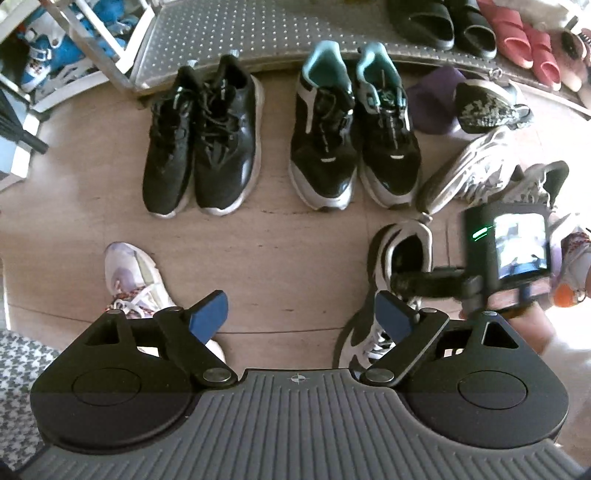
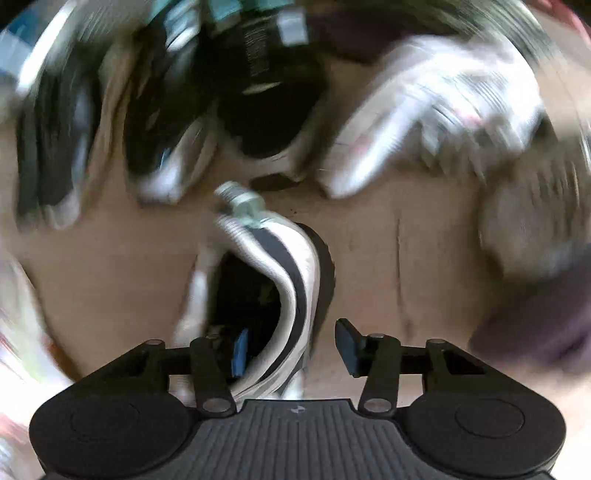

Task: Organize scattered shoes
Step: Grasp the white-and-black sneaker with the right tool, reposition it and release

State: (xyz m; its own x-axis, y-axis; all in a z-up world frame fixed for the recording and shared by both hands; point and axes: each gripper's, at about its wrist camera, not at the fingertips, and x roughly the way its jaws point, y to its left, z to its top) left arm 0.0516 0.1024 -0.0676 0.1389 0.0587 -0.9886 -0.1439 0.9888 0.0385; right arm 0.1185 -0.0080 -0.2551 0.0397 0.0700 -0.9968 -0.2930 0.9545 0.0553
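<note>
Two neat pairs stand on the wooden floor in the left wrist view: black sneakers [image 1: 203, 147] and black-and-teal sneakers [image 1: 354, 140]. My left gripper [image 1: 300, 310] hangs open over bare floor, holding nothing. Just right of it lies a white-and-black sneaker [image 1: 402, 251]. In the blurred right wrist view my right gripper [image 2: 293, 345] straddles that sneaker's [image 2: 291, 266] collar wall. Its left pad [image 2: 240, 350] sits inside the shoe opening, and its right pad [image 2: 347, 347] stands outside with a visible gap. A white-and-lilac sneaker [image 1: 129, 273] lies at the lower left.
A white-silver sneaker [image 1: 476, 166], a shoe with a speckled sole [image 1: 484, 107] and a purple slipper [image 1: 432, 99] are heaped at the right. The perforated metal shelf [image 1: 258, 33] carries black slides [image 1: 436, 22] and red slippers [image 1: 524, 40]. Blue-white shoes [image 1: 48, 55] sit in a white rack.
</note>
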